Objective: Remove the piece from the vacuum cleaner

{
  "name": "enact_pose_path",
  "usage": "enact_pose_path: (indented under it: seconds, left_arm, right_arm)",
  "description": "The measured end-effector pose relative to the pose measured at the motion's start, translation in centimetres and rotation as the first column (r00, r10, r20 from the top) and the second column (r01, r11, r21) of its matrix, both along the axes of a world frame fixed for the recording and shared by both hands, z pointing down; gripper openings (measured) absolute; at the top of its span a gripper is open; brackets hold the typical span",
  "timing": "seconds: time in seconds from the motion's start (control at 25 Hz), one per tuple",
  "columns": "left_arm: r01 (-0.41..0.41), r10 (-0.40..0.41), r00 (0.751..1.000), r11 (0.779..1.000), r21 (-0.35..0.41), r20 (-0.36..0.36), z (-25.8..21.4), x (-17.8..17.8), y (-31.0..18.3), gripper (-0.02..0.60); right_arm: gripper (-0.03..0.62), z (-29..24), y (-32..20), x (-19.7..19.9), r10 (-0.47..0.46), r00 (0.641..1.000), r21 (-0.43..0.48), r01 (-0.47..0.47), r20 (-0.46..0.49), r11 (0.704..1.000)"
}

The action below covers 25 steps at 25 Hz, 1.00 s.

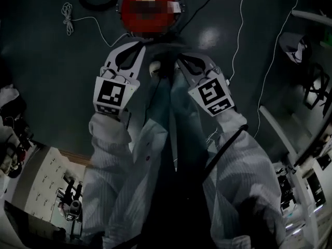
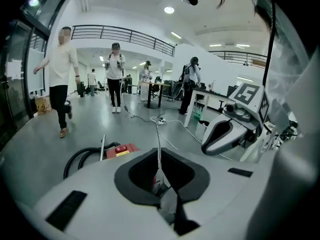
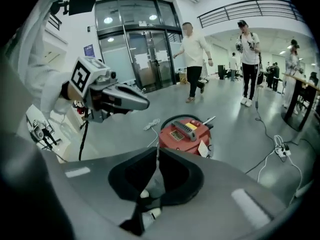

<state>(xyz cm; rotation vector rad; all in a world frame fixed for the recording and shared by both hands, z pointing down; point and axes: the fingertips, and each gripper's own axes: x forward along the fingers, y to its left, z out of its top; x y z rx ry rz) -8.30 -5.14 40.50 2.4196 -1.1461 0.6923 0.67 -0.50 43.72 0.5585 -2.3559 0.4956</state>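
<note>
Both tools are shut tight with nothing pinched in them. The left gripper (image 2: 159, 153) and the right gripper (image 3: 158, 150) are each seen with jaws pressed together, and they're held side by side, pointed forward and down over the floor (image 1: 46, 61).

The biggest thing that matters is the vacuum cleaner (image 3: 184, 134), a red canister parked on the floor just ahead of both tips and touched by neither. A black hose (image 2: 80, 159) is looped on the floor beside it. A grey handle (image 3: 188, 129) is laid across the top, and a white tag (image 3: 203, 149) is seen at the side. Which piece is meant to come off can't be told from here (the hose joint would be the guess).

The step in hand looks like the reach-in, with nothing removed yet. To get it done cleanly, the jaws should be opened before the canister is reached. One gripper should be set on the body to hold it down. The piece should be gripped close to its joint and pulled straight along it, not levered sideways. The white cord (image 1: 78, 19) lying nearby is best kept clear.
</note>
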Motion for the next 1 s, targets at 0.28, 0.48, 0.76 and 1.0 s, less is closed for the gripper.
enact_pose_path:
  seconds: [0.28,0.48,0.76,1.0]
  left_arm:
    - [-0.006,0.003,0.992,1.0,0.021,0.124,12.3,-2.1,-6.3,0.02]
    - [-0.153,0.17,0.948,0.985,-0.082,0.268,18.8,-0.7,-6.2,0.129]
    - [-0.232,0.251,0.938,0.967,-0.107,0.24,20.8,0.0,-6.6,0.147]
    - [-0.197,0.217,0.968,0.968,-0.153,0.126,21.4,0.2,-6.7,0.149]
  right_arm:
    - [0.009,12.1,1.7,-1.5,-0.238,0.964,-0.029,0.236,-0.121,0.971]
    - [0.075,17.6,1.4,-0.6,-0.298,0.931,-0.062,0.291,-0.211,0.955]
    - [0.186,21.1,1.0,-1.4,-0.452,0.843,-0.093,0.446,-0.292,0.89]
    - [0.202,22.9,0.8,-2.1,-0.506,0.792,-0.084,0.51,-0.343,0.856]
